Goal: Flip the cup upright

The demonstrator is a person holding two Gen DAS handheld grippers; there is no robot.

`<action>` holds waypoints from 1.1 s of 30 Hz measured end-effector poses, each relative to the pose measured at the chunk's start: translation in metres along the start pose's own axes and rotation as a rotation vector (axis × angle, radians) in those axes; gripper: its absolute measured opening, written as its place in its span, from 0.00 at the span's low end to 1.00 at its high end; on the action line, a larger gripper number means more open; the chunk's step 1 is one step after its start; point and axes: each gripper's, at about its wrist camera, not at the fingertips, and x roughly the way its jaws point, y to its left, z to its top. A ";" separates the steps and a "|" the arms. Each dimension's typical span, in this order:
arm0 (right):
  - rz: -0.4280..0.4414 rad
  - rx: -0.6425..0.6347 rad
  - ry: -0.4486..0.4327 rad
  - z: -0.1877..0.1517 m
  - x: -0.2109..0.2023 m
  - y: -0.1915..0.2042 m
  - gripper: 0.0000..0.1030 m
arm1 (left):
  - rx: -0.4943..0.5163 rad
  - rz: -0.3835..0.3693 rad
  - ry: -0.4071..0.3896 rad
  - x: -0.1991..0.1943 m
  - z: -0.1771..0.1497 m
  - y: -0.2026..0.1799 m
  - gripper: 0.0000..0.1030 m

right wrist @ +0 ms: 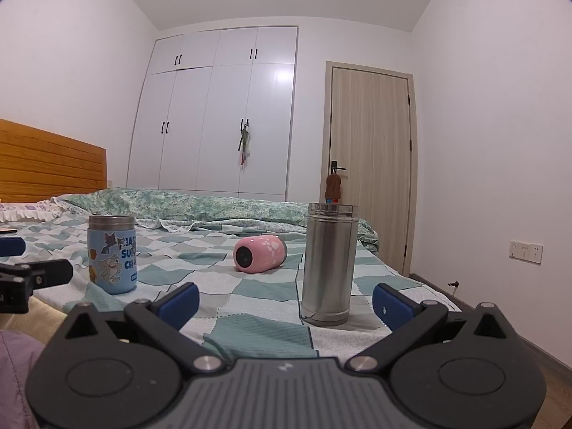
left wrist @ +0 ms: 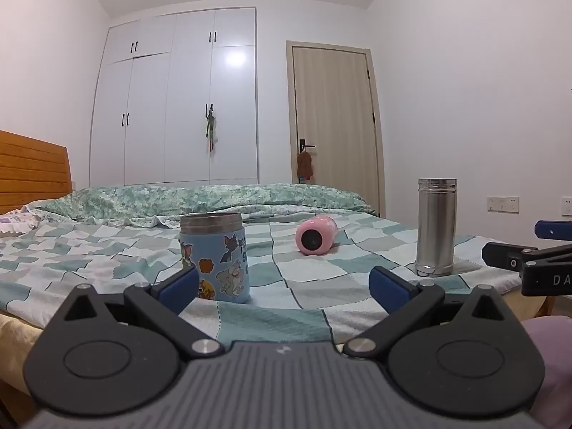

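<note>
A pink cup (left wrist: 316, 235) lies on its side on the checked bedspread, its round end facing me; it also shows in the right wrist view (right wrist: 259, 253). A blue cartoon cup (left wrist: 213, 256) (right wrist: 112, 254) stands upright to its left. A tall steel flask (left wrist: 436, 227) (right wrist: 329, 264) stands upright to its right. My left gripper (left wrist: 284, 287) is open and empty near the bed's front edge, its left fingertip just in front of the blue cup. My right gripper (right wrist: 286, 302) is open and empty, with the steel flask standing just beyond its jaws.
The bed (left wrist: 107, 250) has a rumpled green quilt (left wrist: 200, 196) at the back and a wooden headboard (left wrist: 32, 168) on the left. A white wardrobe (left wrist: 171, 100) and a wooden door (left wrist: 336, 125) stand behind. The bed's front edge lies just under both grippers.
</note>
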 end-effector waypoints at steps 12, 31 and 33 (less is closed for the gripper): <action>0.000 -0.002 0.000 0.000 0.000 0.000 1.00 | 0.007 -0.003 0.009 0.003 0.001 -0.001 1.00; 0.000 -0.002 0.000 0.000 0.000 0.000 1.00 | 0.007 -0.004 0.011 0.002 0.001 0.000 1.00; 0.000 -0.002 0.000 0.000 0.000 0.000 1.00 | 0.008 -0.003 0.011 0.002 0.001 -0.001 1.00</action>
